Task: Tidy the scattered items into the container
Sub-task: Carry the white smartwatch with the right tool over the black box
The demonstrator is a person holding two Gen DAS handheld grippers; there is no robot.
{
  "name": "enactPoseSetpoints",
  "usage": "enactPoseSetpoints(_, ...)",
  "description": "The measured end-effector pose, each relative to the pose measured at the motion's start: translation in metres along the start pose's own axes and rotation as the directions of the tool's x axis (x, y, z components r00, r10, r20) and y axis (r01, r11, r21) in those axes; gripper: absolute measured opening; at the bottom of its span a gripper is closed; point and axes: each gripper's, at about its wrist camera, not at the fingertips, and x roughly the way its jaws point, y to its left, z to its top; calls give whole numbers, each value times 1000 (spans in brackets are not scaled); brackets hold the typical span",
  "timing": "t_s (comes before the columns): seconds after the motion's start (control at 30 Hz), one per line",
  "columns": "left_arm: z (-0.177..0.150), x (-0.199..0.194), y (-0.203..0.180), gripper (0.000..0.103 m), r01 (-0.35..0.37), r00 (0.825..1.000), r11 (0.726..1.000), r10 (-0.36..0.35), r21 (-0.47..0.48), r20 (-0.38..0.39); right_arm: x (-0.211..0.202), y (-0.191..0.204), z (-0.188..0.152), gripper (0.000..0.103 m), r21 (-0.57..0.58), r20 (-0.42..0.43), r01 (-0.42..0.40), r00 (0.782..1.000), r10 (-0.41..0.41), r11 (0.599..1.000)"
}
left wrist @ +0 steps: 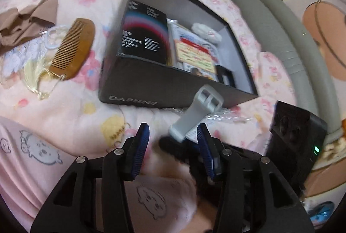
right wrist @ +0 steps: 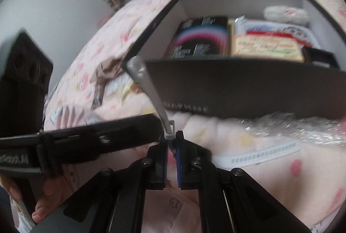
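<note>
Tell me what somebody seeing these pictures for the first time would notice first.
Probably the big dark grey cardboard box lying open on the pink cartoon-print bedspread, already holding a black screen-protector packet and other packs. Next, the pale grey plastic clip pinched at its tip by the right claw just in front of the box, with the left claw open beside it. Left of the box lies a brown wooden comb.
</note>
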Motion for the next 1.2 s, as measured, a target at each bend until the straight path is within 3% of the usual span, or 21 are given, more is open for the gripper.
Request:
enactPoseSetpoints(0.07,0,6,10,13,-119,993,992,120,-48,9,-2,1,-3,8,-9,-15,-13,1000,13,1000)
enactPoseSetpoints(0.1,0,7,12,11,-153,988,987,154,-51,16,-4,1,-5,8,-13,-18,-12,1000,12,1000)
enactPoseSetpoints(0.23,-4,6,10,11,-164,986,986,165,-17,33,-21,-11,-14,9,17,-29,12,1000,-11,1000)
enactPoseSetpoints(0.33,-3,8,11,11,-167,986,986,167,-16,22,-32,-34,-23,9,143,-66,2,998,8,990)
enactPoseSetpoints(0.43,-4,11,9,12,-166,986,986,167,-11,18,-37,-60,-31,15,295,-90,-86,989,117,951)
enactPoseSetpoints(0.5,-1,14,7,12,-180,984,984,180,-5,10,-34,-73,-34,26,373,-87,-116,983,159,921)
enactPoseSetpoints(0.6,-2,15,6,12,-192,981,981,192,-2,5,-27,-88,-30,26,437,-73,-61,992,103,897)
enactPoseSetpoints(0.8,-3,12,8,12,-177,984,984,177,-10,8,-3,-111,-28,26,555,-17,-64,996,88,829)
enactPoseSetpoints(0.83,-2,13,7,12,-185,983,983,185,-6,8,1,-114,-29,25,558,-11,-55,997,74,828)
enactPoseSetpoints(0.9,-3,14,5,12,-193,981,981,192,4,8,5,-112,-30,10,538,-27,-16,999,37,843)
enactPoseSetpoints(1.0,-4,8,3,6,-149,989,989,149,15,17,-9,-97,-28,2,461,4,-15,1000,15,887)
enactPoseSetpoints(1.2,-3,-27,-33,5,-87,994,988,78,124,78,-70,-65,-10,2,334,125,-57,992,16,941)
